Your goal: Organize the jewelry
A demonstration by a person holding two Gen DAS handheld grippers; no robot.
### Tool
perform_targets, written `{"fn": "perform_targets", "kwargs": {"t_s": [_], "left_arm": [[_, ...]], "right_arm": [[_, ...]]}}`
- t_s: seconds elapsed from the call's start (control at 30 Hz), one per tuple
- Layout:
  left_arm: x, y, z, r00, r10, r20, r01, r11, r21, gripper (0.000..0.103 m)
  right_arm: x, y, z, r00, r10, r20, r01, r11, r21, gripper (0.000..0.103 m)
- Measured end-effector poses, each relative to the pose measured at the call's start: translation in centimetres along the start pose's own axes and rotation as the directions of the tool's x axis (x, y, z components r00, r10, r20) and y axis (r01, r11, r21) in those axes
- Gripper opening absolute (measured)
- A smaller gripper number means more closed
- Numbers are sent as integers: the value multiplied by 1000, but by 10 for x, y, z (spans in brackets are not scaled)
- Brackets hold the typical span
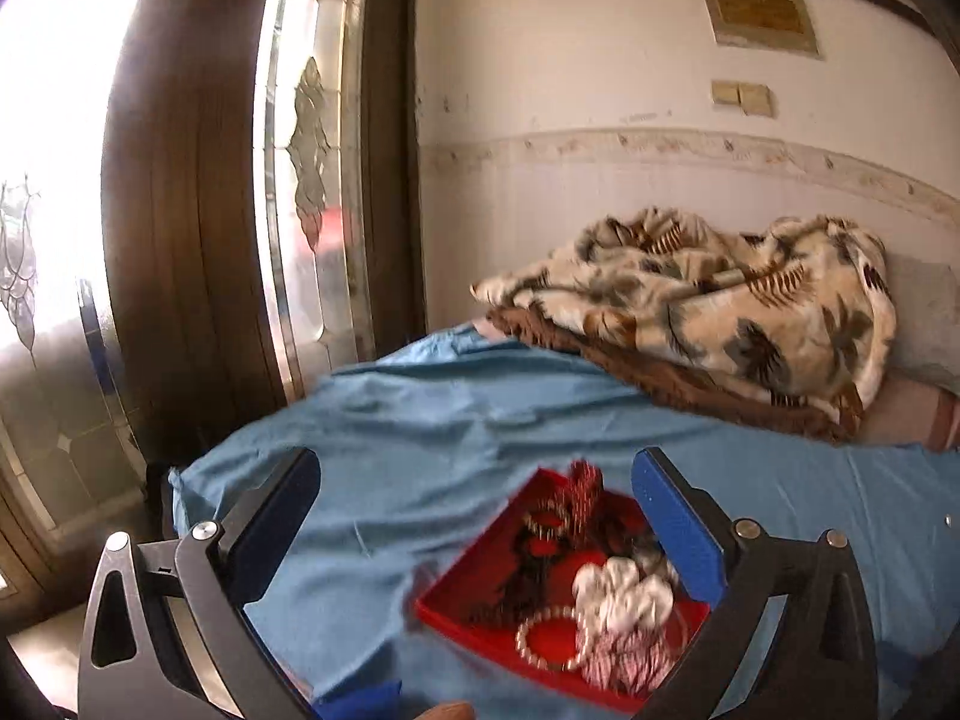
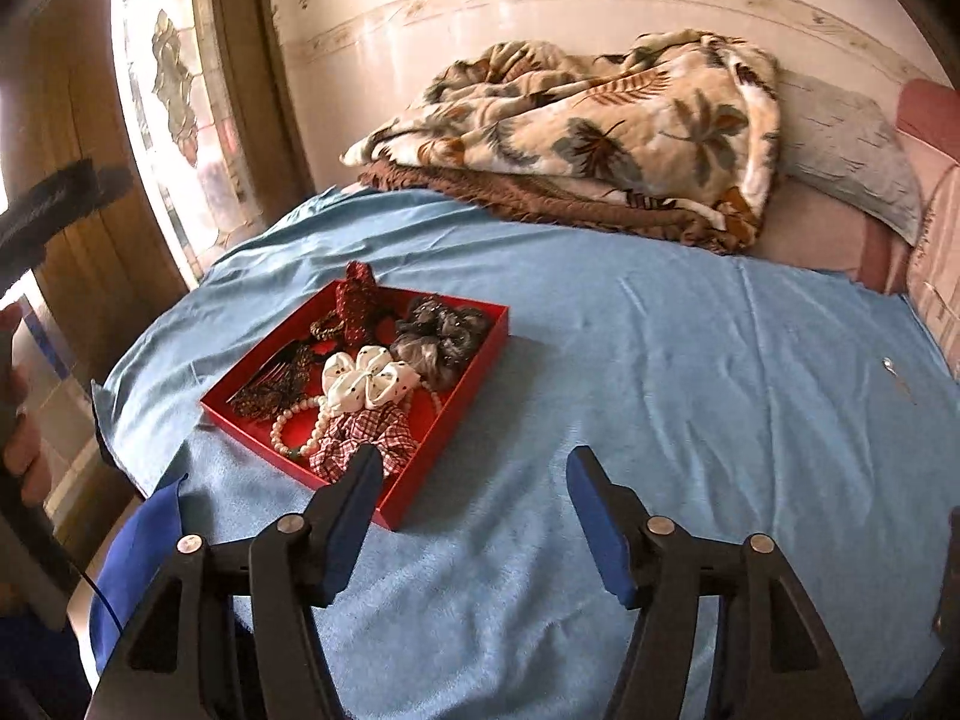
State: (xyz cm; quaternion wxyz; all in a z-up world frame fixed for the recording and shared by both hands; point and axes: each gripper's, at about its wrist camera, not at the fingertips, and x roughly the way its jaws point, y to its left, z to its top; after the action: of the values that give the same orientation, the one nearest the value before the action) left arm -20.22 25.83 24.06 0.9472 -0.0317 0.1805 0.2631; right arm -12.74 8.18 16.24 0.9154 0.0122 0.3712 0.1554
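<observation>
Tray (image 2: 474, 372): red, square, lay on blue sheet (image 2: 660, 360), one corner toward the grippers.
Contents: pearl bracelet (image 2: 300, 414), white bow (image 2: 369, 384), checked scrunchie (image 2: 366, 438), grey scrunchie (image 2: 441, 330), dark comb (image 2: 276, 378), heaped together.
Left gripper (image 1: 474, 516): wide open, held nothing, hung just over tray, contents between its fingers.
Right gripper (image 2: 474, 510): wide open, held nothing, tray ahead and left, near corner by left finger.
Nearer: left, judged.
Beyond: folded blanket (image 2: 600, 132) at far end.

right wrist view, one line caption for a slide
Open right gripper above blue cloth, beside a red tray of hair accessories.
</observation>
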Motion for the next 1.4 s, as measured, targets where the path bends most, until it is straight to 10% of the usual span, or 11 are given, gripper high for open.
{"fn": "perform_targets", "kwargs": {"t_s": [0.73, 1.4], "left_arm": [[11, -55, -81, 966, -69, -251, 119, 974, 191, 103], [29, -51, -97, 924, -135, -357, 200, 968, 152, 103]], "right_arm": [[-4, -36, -18, 989, -146, 18, 143, 984, 109, 81], [10, -27, -23, 985, -173, -25, 175, 981, 83, 84]]}}
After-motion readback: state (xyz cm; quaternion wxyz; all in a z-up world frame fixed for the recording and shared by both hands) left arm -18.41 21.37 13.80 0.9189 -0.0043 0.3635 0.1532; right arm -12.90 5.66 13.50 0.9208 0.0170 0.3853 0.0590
